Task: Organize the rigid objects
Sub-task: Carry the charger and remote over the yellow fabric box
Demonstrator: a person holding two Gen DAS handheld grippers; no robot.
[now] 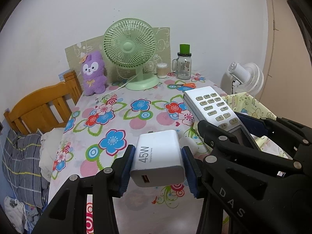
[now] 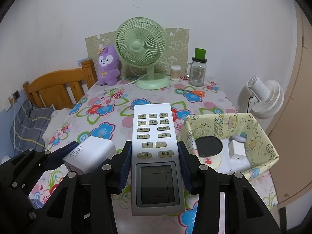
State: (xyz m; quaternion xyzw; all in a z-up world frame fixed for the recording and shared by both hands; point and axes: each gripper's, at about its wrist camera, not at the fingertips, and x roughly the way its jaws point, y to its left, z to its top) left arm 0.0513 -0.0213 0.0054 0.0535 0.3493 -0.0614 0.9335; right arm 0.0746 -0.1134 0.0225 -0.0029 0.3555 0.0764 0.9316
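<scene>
The left gripper (image 1: 158,162) pinches a white charger (image 1: 159,157) (marked 45W) above the table's (image 1: 120,120) front edge — the right gripper (image 2: 155,164) clamps a remote (image 2: 154,156) beside the yellow box (image 2: 259,136) at the right edge.

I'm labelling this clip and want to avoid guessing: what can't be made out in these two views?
- Yellow box contents: in the left wrist view, hidden by the right gripper and remote.
- White charger prongs: face away, left wrist view.
- Remote button labels: too small, right wrist view.
- Jar label: too small.
</scene>
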